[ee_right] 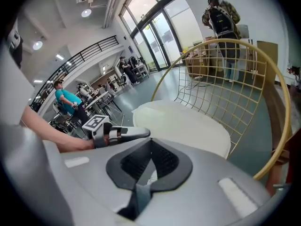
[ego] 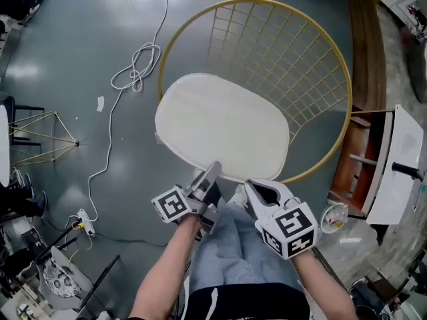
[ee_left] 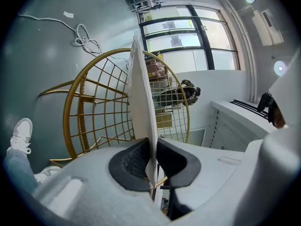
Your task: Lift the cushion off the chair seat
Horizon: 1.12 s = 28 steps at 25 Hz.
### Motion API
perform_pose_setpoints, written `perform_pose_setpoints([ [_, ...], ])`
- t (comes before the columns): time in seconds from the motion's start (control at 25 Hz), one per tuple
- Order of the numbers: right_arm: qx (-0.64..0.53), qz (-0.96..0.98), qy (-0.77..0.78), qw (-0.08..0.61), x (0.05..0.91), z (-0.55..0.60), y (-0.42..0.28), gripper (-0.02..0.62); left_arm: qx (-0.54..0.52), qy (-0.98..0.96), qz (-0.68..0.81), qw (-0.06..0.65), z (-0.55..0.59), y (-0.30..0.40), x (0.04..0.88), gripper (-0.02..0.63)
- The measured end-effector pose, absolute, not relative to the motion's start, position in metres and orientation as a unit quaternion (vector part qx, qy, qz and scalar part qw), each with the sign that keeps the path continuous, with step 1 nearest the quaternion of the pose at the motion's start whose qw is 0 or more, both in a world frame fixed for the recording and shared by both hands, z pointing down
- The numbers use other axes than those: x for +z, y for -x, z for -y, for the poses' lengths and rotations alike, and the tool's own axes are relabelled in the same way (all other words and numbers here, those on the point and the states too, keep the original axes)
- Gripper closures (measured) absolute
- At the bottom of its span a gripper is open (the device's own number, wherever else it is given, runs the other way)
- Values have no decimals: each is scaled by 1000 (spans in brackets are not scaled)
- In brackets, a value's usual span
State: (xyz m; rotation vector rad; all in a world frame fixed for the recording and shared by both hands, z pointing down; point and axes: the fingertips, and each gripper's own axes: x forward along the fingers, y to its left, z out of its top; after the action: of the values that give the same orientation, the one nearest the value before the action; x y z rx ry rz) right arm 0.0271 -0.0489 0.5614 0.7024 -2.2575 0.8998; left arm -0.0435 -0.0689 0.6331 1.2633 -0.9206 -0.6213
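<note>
The left gripper (ee_left: 153, 159) is clamped on the near edge of the cushion (ego: 223, 125), which is seen edge-on between its pads (a thin rim is judged better suited to a pinch than a scoop). The right gripper (ee_right: 151, 145) is held just beside it at the same edge, its jaws pressed together with nothing plainly caught. The rest of the cushion is spread over the seat of the gold wire chair (ego: 313, 59), so the lift is judged barely begun.
</note>
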Motion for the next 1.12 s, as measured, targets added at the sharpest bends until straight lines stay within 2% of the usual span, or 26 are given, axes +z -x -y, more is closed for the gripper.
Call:
perform_pose_setpoints([
  [0.72,337,841,-366,215,471,88,-43,597,-278,-595,365,660,103,32,524,573],
  [0.88,327,845,-376,194,445,98,-40,597,-252,-619,361,650,106,31,504,572],
  [1.04,319,850,-383,173,420,106,-35,597,-276,-629,342,642,111,28,461,572],
  [1.12,312,853,-384,167,410,110,-34,597,-248,-648,360,624,110,34,453,572],
])
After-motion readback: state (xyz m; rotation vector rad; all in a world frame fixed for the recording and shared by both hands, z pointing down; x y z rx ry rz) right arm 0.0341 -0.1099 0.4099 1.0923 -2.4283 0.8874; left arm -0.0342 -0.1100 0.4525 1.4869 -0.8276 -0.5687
